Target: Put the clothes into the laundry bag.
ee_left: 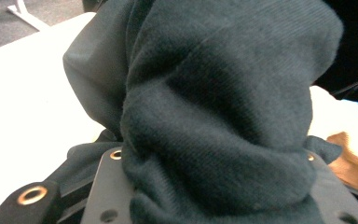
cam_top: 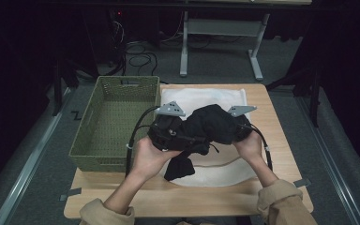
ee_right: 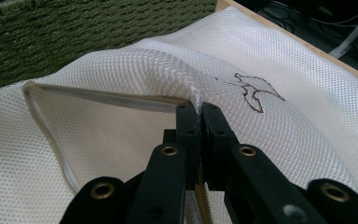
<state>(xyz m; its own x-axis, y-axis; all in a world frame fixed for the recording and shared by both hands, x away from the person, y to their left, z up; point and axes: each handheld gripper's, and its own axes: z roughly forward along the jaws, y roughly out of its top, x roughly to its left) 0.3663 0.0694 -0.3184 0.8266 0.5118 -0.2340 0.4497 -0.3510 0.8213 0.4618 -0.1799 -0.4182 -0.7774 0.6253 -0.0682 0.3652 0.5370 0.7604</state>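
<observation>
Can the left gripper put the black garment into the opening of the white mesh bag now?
Probably yes: the right gripper pinches the white mesh bag open, and the black garment in the left gripper hangs close above.

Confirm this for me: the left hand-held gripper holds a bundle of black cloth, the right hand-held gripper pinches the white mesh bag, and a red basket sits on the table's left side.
Not quite: the basket is olive green, not red, as the high view shows. The rest stands: the left hand-held gripper holds the black cloth, and the right hand-held gripper pinches the white mesh bag.
</observation>
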